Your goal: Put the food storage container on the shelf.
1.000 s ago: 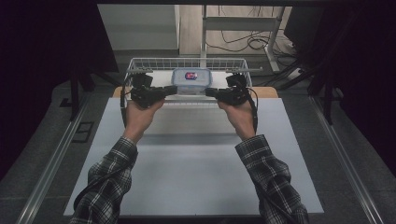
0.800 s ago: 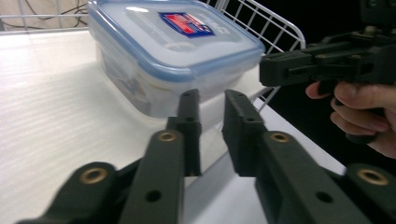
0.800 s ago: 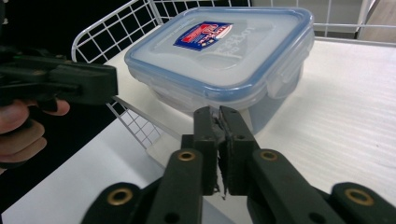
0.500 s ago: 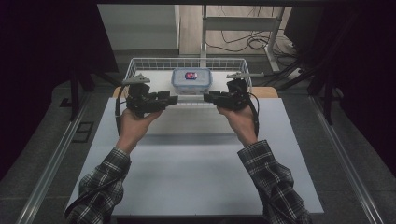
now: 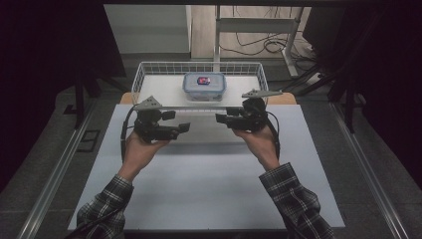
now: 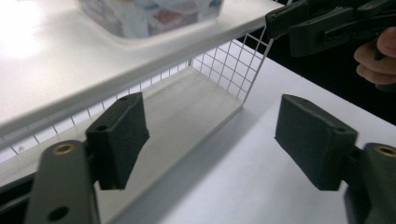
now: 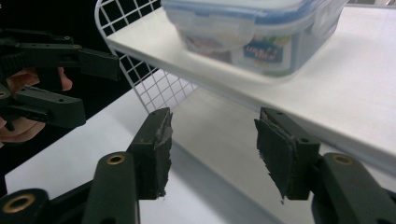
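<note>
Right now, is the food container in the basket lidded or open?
Lidded. The food container has its blue-rimmed lid seated, side clip down, and it sits upright inside the white wire basket.

White wire basket (image 5: 149,74), clear blue-rimmed container (image 5: 204,85), plaid sleeves (image 5: 293,199) (black claws (image 6: 210,135)).

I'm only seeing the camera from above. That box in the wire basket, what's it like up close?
Observer: The box is clear plastic with a blue-edged lid and a printed label on its side.
Operator: Are the tools gripping anything?
Observer: No. The right tool has its jaws apart with nothing between them.
Operator: And the other?
Observer: The left tool is open wide too, facing the wire basket.
</note>
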